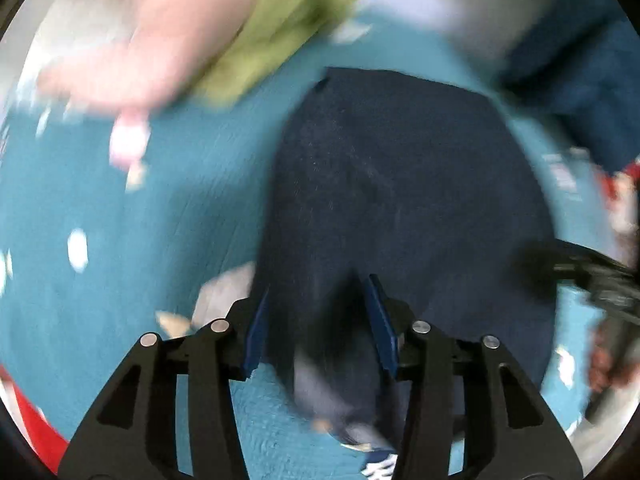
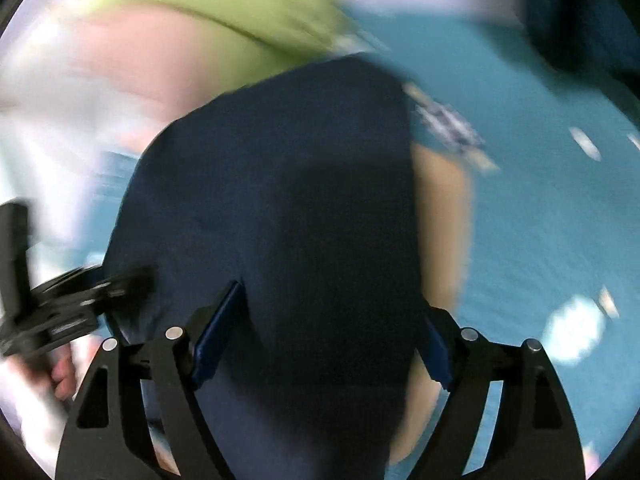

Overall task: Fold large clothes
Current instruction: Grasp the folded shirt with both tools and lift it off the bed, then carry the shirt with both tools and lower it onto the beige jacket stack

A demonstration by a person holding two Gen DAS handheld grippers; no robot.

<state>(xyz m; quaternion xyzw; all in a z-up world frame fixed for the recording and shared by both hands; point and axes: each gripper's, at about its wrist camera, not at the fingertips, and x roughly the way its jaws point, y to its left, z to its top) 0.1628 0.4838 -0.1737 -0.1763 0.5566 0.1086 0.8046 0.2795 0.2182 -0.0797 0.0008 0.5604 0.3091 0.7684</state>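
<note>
On the teal patterned bedcover (image 1: 100, 240) lies the dark navy folded garment (image 1: 400, 184), the landmark here. The left gripper (image 1: 318, 320) hangs over the garment's near edge, its blue-padded fingers (image 1: 256, 332) parted with cloth between them, not pinched. The right gripper (image 2: 324, 332) stands above the same garment, fingers (image 2: 216, 336) spread wide, gripping nothing. Beyond the garment's far edge lie a lime-green cloth (image 2: 224, 4) and a pink cloth (image 1: 160, 40), both blurred

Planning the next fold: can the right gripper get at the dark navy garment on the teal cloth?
Probably yes: the right gripper stands open just above the dark navy garment, with nothing between.
</note>
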